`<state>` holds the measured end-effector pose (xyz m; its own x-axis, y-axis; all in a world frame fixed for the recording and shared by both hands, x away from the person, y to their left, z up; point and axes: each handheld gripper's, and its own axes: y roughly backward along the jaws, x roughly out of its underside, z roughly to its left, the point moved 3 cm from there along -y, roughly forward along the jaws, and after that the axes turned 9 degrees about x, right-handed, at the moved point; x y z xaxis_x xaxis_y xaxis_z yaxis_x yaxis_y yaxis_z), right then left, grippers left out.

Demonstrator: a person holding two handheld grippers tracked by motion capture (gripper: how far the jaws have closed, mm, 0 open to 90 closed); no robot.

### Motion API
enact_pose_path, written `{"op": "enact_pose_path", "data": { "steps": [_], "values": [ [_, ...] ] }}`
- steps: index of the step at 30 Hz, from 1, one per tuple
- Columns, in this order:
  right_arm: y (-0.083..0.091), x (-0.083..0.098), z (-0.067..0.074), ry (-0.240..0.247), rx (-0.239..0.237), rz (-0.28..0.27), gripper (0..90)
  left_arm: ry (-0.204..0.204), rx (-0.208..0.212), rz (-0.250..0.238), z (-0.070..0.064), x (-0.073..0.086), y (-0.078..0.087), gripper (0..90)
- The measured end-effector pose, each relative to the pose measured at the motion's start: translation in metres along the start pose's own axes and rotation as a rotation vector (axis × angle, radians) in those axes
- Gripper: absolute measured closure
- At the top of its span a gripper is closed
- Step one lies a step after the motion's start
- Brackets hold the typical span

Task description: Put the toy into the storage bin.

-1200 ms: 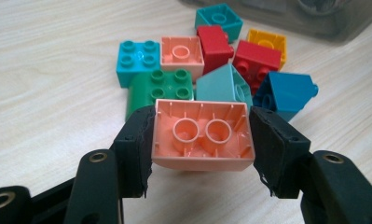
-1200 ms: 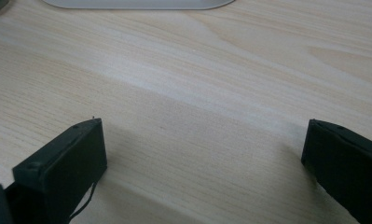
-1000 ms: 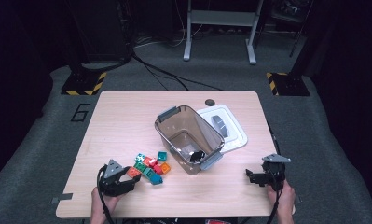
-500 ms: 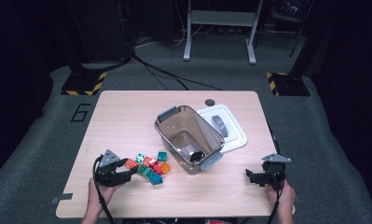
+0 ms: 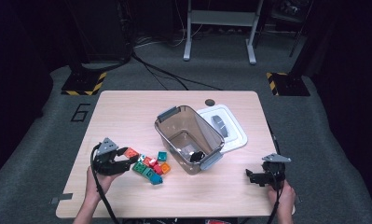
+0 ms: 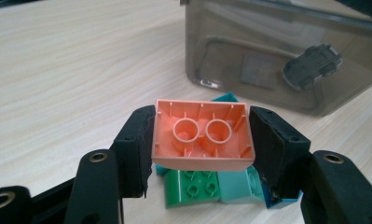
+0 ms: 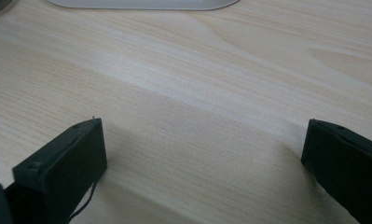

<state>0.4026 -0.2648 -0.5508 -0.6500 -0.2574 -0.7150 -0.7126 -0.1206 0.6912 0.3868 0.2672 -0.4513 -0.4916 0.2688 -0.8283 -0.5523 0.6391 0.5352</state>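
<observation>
You hold the left gripper (image 6: 200, 144) clamped on an orange brick (image 6: 201, 135). Its two black jaws press on the brick's two short sides, and the hollow underside of the brick, with two round tubes, faces the gripper's camera. The brick is lifted above the table (image 5: 127, 112), in front of the near wall of the grey plastic bin (image 5: 188, 137). In the high view, the left gripper (image 5: 127, 161) is to the left of the bin, and the orange brick (image 5: 131, 152) sits at its tips.

Below the held brick, a pile of bricks (image 5: 152, 167) lies on the table, just beside the bin at its left. In the left gripper view, you can see a green brick (image 6: 190, 189) and a teal brick (image 6: 239, 184) of this pile directly under the orange one, both with the underside up.

The bin stands open near the middle of the table. Inside it, a small dark toy car (image 6: 312, 65) is visible through the tinted wall. The white lid (image 5: 228, 128) lies flat on the table, touching the bin at its right side.

Your right gripper (image 5: 256, 177) rests to the right of the bin, near the table's front edge. Its jaws stand wide apart with bare wood between them, and they grasp nothing.
</observation>
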Motion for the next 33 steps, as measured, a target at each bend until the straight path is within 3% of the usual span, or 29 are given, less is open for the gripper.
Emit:
{"op": "enact_pose_path", "data": {
  "steps": [8, 14, 21, 33],
  "values": [
    [0.000, 0.000, 0.000, 0.000, 0.000, 0.000, 0.0, -0.012, 0.017, -0.017, 0.001, -0.020, 0.002, 43.6],
    [0.000, 0.000, 0.000, 0.001, 0.000, 0.000, 0.0, -0.048, 0.019, -0.022, -0.003, -0.039, 0.000, 43.6],
    [0.000, 0.000, 0.000, 0.001, 0.000, 0.000, 0.0, -0.088, 0.050, -0.030, -0.012, -0.062, -0.001, 43.5],
    [0.000, 0.000, 0.000, 0.004, -0.002, 0.000, 0.0, -0.153, 0.066, -0.019, -0.031, -0.097, -0.014, 43.5]
  ]
}}
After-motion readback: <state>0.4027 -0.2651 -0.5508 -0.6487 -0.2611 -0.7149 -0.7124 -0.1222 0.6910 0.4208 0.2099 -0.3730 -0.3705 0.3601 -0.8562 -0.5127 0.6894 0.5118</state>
